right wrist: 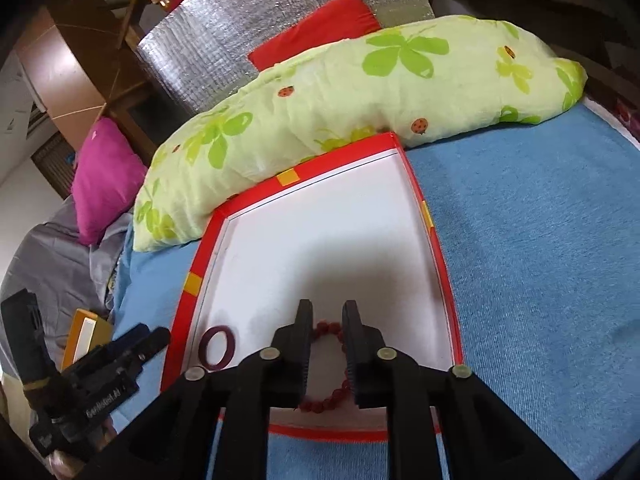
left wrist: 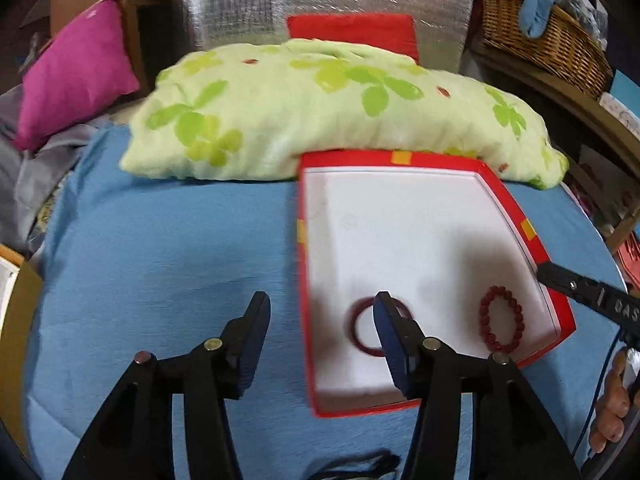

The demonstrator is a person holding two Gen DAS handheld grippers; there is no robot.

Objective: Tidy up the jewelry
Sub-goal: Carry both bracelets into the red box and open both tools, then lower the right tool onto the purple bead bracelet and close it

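In the left wrist view, the left hand-held gripper (left wrist: pixel 320 314) is released, with a wide gap between its two fingers and nothing held. It hangs over the near left edge of the red box (left wrist: pixel 554 256), which has a white inside and lies on the blue bed cover (left wrist: pixel 160 248). The right finger stands in front of the dark red bangle (left wrist: pixel 366 330), which lies flat on the white floor of the box, near its front left corner. The red bead bracelet (left wrist: pixel 502 318) lies also in the box, to the right of the bangle and apart from it, close to the right wall. At the right edge the right hand-held gripper (left wrist: pixel 548 272) shows only in part, so its state cannot be told here. Behind the box lies a green flowered pillow (left wrist: pixel 320 108), which touches the far wall of the box, and a pink cushion (left wrist: pixel 72 76) is at the far left. In the right wrist view, the right hand-held gripper (right wrist: pixel 326 312) is released, its fingers stand a little apart above the bead bracelet (right wrist: pixel 330 398), and they hold nothing. The bracelet lies on the box floor under and between the fingers, near the front wall. The bangle (right wrist: pixel 216 346) lies to the left, close to the left wall of the red box (right wrist: pixel 434 240). The left hand-held gripper (right wrist: pixel 154 340) is seen at the lower left, just outside the box.
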